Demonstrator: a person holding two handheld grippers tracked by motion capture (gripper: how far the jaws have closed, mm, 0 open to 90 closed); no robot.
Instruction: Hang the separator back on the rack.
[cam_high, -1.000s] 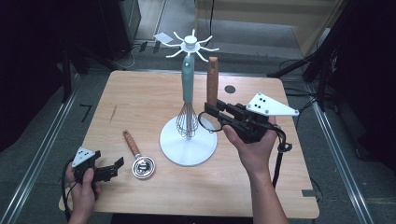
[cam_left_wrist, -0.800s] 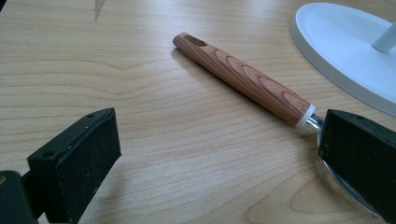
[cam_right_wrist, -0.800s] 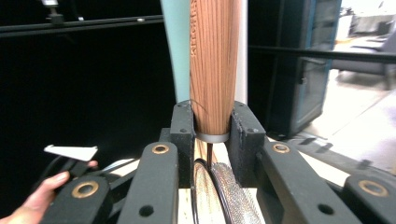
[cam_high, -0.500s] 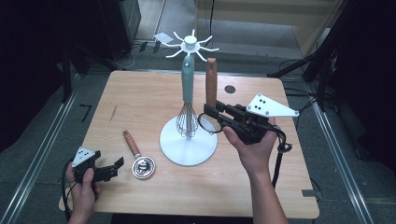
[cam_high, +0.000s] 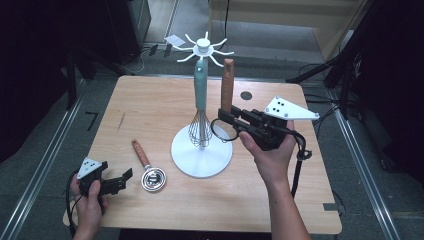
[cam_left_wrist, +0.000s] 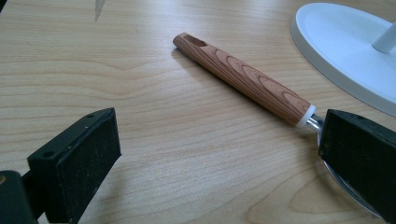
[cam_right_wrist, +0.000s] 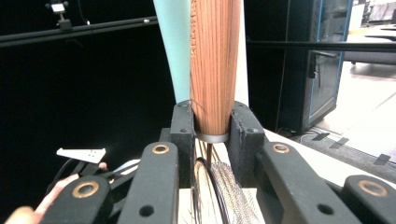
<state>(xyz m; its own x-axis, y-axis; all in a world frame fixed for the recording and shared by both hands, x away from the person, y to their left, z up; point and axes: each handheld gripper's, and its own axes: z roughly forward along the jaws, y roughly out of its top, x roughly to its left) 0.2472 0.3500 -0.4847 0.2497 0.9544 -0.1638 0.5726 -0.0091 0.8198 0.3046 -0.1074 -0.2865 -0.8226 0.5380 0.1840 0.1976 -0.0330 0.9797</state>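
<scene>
- The left claw rests at the table's near left corner, jaws apart and empty, aimed at the wood-handled spoon lying flat just beside the white stand, likely next to be hung.
- A teal-handled whisk already hangs from the stand's hooks.
- The right claw is clamped on a wood-handled strainer, handle upright, seemingly so its top end can meet a hook.
- Faint lettering on that handle cannot be read.
</scene>
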